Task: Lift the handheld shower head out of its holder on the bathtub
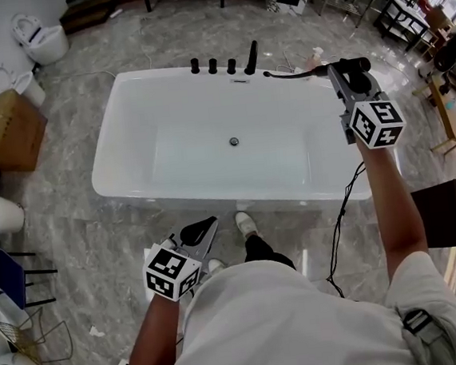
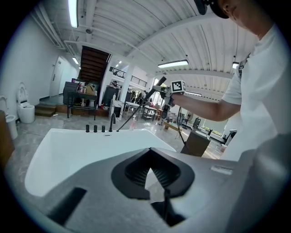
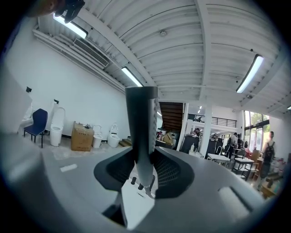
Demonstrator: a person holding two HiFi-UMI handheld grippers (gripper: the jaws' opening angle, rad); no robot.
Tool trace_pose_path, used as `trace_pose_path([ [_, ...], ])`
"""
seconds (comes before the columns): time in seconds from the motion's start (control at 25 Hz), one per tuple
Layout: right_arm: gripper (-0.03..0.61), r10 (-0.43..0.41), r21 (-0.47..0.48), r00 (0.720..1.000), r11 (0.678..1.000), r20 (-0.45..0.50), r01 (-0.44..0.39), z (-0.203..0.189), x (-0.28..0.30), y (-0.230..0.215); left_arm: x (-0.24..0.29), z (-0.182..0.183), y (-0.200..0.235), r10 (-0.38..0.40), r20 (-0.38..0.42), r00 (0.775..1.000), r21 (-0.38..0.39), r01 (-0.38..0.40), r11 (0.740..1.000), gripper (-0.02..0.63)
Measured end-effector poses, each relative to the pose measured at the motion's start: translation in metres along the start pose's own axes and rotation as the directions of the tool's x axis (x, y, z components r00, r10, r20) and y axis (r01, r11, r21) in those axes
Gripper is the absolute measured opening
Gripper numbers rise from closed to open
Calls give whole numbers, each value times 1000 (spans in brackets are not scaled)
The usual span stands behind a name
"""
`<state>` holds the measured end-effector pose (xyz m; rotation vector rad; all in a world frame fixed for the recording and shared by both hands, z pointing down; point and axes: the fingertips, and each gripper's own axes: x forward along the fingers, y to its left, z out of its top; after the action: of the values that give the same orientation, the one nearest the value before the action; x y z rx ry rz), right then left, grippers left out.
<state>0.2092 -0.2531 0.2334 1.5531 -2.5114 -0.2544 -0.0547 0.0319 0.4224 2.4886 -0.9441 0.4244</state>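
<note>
Jaws of the right gripper (image 1: 347, 74) stand partly apart and are clamped on the handle of the shower head (image 1: 355, 65); the right gripper view confirms this, with the grey stem of the shower head (image 3: 142, 118) upright between the pads and gripped on both sides. Jaws of the left gripper (image 1: 203, 230) are drawn together with nothing between them; that gripper sits low in the head view, near the person's body and well apart from the bathtub (image 1: 117, 116).

Location of the task item: upper right of the head view, off the tub's right-hand end and clear of the rim. Its black hose (image 1: 290, 73) runs leftward from the handle to the rim, next to the row of black tap fittings (image 1: 231, 65) at upper centre. The left gripper view shows the same arrangement from the side, with the shower head (image 2: 159, 84) held aloft and the hose slanting down to the tub.

Assessment: the lift appears done, since the head is visibly out of its seat. The holder itself cannot be singled out among the fittings. Nothing further seems outstanding beyond keeping the grip secure and the hose free of strain
</note>
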Motion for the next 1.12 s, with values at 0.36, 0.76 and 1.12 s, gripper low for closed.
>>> trace_pose_path([
  [0.36, 146, 22, -25, 999, 999, 39, -21, 28, -53, 30, -14, -11, -2, 0, 14, 1000, -20, 0, 1000, 8],
  [0.76, 146, 39, -30, 998, 999, 53, -38, 30, -109, 71, -28, -30, -9, -2, 26, 1000, -16, 2, 1000, 8],
  [1.12, 146, 51, -21, 998, 999, 42, -50, 45, -125, 88, -29, -9, -10, -18, 30, 999, -19, 18, 1000, 7],
])
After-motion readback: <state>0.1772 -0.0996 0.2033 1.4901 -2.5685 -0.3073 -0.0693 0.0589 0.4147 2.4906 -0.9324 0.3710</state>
